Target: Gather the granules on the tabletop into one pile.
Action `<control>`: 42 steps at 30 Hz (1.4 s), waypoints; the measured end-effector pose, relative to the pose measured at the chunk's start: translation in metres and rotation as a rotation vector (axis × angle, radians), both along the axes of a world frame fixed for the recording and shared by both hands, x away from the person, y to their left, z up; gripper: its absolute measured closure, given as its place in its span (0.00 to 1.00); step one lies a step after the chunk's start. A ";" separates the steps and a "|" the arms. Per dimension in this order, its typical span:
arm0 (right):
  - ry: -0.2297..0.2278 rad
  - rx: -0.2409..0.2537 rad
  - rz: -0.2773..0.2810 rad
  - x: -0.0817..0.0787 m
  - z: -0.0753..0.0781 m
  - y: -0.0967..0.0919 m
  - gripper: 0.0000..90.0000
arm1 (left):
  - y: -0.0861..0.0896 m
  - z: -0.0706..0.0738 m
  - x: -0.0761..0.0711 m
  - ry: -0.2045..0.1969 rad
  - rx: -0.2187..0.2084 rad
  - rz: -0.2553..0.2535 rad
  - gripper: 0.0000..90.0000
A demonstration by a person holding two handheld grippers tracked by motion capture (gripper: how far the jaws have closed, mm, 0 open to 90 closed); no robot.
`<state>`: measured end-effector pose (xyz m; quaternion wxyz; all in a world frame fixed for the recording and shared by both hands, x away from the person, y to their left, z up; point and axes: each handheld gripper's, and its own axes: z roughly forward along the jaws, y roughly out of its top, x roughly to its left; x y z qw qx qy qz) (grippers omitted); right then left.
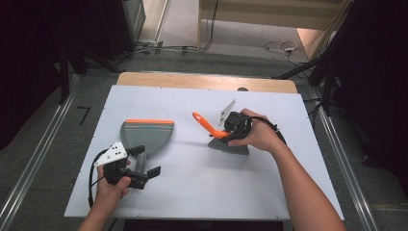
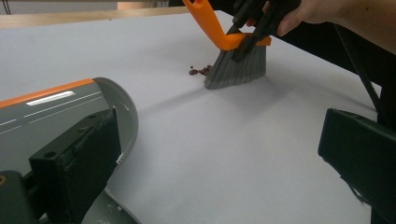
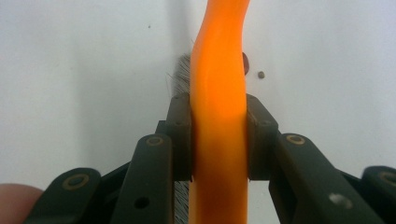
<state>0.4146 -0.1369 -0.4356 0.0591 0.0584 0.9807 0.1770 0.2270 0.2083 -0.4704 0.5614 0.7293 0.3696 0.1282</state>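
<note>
A grey dustpan (image 1: 146, 134) with an orange front lip lies flat at the left of the white table, lip toward the far side. My left gripper (image 1: 146, 161) is at its handle end, jaws wide apart. In the left gripper view the dustpan (image 2: 51, 112) is beside the left jaw, and my left gripper (image 2: 215, 140) has bare table between the jaws. My right gripper (image 1: 225, 133) is shut on the orange handle of a hand brush (image 1: 204, 122). The pads of my right gripper (image 3: 218, 140) press the brush handle (image 3: 218, 70) from both sides. The grey bristles (image 2: 238, 67) rest on the table beside dark red crumbs (image 2: 200, 71).
The white table top (image 1: 192, 192) has a wooden strip (image 1: 207, 82) along its far edge. Two small dark bits (image 3: 260, 74) lie past the brush. Metal rails (image 1: 33, 159) run along the floor on both sides, and cables (image 1: 284, 47) lie on the floor beyond the table.
</note>
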 end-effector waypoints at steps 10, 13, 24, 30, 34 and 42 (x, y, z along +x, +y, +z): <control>0.007 0.008 0.004 0.007 0.000 -0.001 0.75 | 0.000 0.000 0.000 0.000 0.000 0.000 0.00; 0.001 0.017 -0.004 0.009 0.000 -0.001 0.75 | 0.000 0.000 0.000 0.000 0.001 -0.001 0.00; 0.009 0.016 -0.010 0.013 0.001 0.000 0.75 | -0.001 -0.001 0.000 0.003 0.004 -0.005 0.00; 0.016 -0.002 -0.009 0.008 0.010 0.000 0.75 | 0.000 -0.001 0.001 0.003 0.004 -0.004 0.00; 0.031 0.043 -0.066 0.006 0.024 -0.001 0.76 | 0.000 -0.001 0.001 0.003 0.003 -0.003 0.00; 0.077 0.196 -0.309 0.008 0.046 0.017 0.76 | -0.001 0.000 0.000 0.002 0.000 -0.004 0.00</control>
